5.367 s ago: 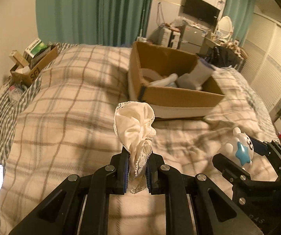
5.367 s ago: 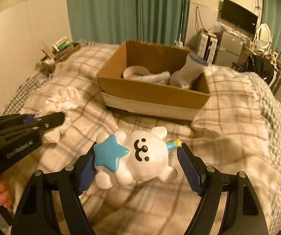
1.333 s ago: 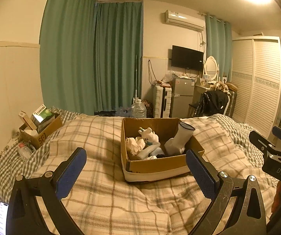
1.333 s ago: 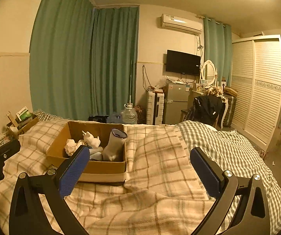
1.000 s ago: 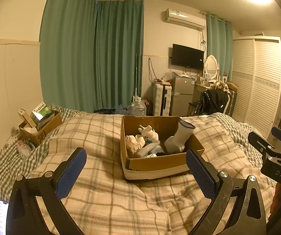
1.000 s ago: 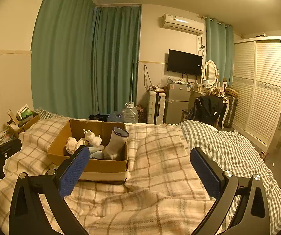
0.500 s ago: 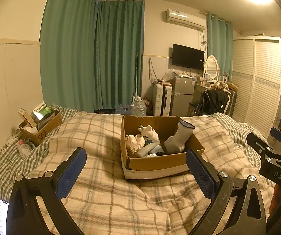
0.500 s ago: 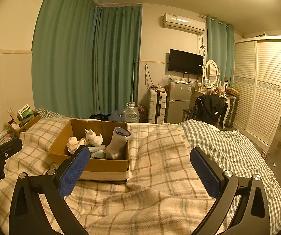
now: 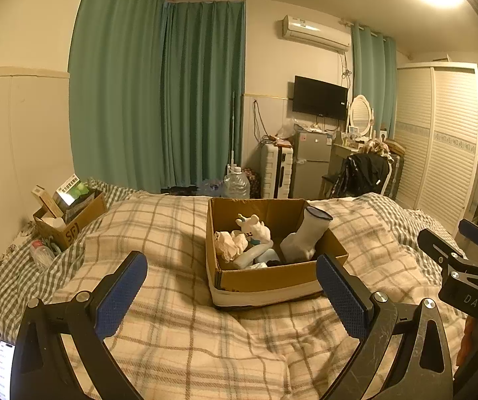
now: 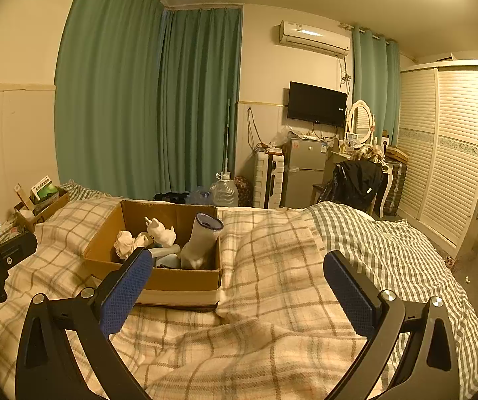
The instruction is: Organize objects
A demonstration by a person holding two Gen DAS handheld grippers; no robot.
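Observation:
A brown cardboard box [image 9: 265,280] sits on the plaid bed ahead of me; it also shows in the right wrist view [image 10: 179,283]. Inside lie a crumpled white lace cloth [image 9: 227,245], a white bear toy [image 9: 255,230], a white boot-shaped piece [image 9: 304,236] and other pale items. My left gripper [image 9: 232,295] is open and empty, held back from the box. My right gripper [image 10: 239,291] is open and empty, to the right of the box. Each gripper shows at the edge of the other's view.
A small cardboard box [image 9: 72,220] of packets and a plastic bottle [image 9: 40,255] sit at the bed's left edge. A lit phone [image 9: 4,366] lies at lower left. Beyond the bed stand a water jug [image 9: 235,185], fridge, chair and wardrobe.
Since 5.4 s ago both grippers let go of the lace cloth and bear toy, which now lie in the box, and drew back. Over the last second the views barely shift.

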